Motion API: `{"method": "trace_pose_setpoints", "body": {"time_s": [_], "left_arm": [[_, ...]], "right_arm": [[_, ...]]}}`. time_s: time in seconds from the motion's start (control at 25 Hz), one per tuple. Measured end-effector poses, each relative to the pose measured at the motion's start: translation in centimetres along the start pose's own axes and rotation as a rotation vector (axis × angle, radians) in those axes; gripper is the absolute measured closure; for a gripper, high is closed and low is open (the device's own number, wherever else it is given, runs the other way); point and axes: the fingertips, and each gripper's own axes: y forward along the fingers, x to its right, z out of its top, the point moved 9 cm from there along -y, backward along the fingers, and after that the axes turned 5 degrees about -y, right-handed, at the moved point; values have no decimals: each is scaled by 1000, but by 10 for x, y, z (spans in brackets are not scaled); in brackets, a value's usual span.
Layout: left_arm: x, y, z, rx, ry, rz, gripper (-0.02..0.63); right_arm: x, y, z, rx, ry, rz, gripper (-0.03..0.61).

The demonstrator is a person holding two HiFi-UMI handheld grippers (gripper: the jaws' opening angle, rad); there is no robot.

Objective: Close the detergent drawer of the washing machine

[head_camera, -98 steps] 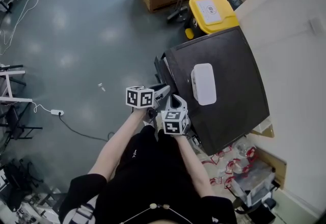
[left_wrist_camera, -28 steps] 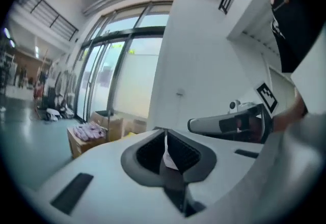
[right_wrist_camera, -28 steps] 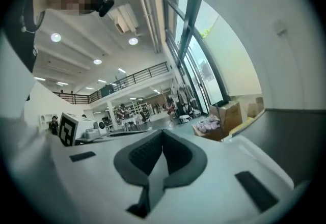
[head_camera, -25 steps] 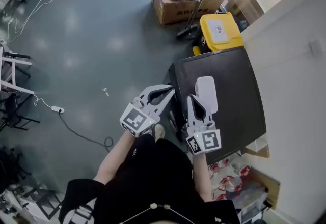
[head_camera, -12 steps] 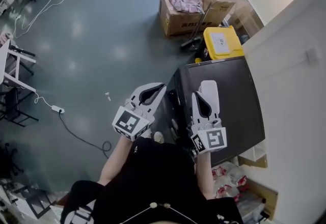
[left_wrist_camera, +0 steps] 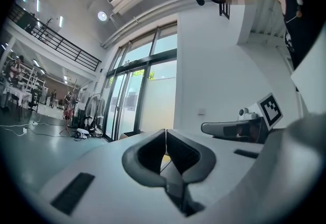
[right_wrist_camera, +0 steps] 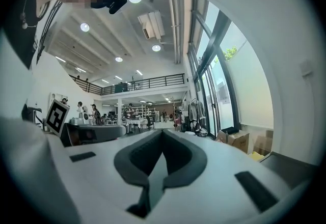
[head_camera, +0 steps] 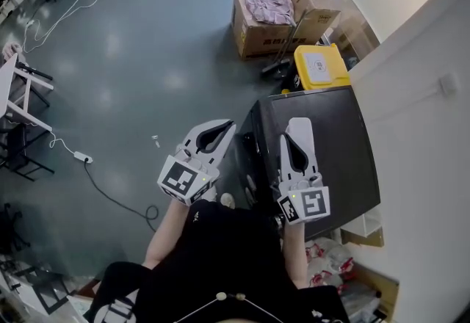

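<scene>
The washing machine (head_camera: pixel 345 145) stood beneath my right claw (head_camera: pixel 297 123) and just beside my left claw (head_camera: pixel 226 125); both claws were pressed together, empty, touching nothing. No drawer jutted from the front face between them; I judged the closing done.

Right hand-held gripper (right_wrist_camera: pixel 162 132) — jaws together

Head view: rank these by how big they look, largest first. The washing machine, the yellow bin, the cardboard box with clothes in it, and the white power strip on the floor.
1. washing machine
2. cardboard box
3. yellow bin, somewhat smaller than the box
4. power strip, by far the smallest
</scene>
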Motion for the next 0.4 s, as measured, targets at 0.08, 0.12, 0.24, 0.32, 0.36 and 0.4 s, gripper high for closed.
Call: {"method": "trace_pose_setpoints", "body": {"time_s": [0.08, 0.12, 0.24, 0.32, 0.36, 0.4], "left_arm": [[2, 1, 0, 2, 4, -1, 604], [3, 2, 0, 4, 4, 0, 604], [3, -2, 0, 12, -14, 6, 604], [2, -5, 1, 14, -23, 9, 604], [1, -6, 1, 13, -26, 11, 604], [1, -8, 1, 12, -28, 14, 604]], "right_arm": [[1, -2, 1, 5, -1, 0, 577], [2, -4, 2, 6, -2, 0, 577], [-1, -6, 2, 7, -7, -1, 577], [-4, -7, 3, 5, -10, -2, 577], [-6, -7, 3, 3, -11, -2, 577], [-8, -8, 3, 2, -11, -3, 577]]}}
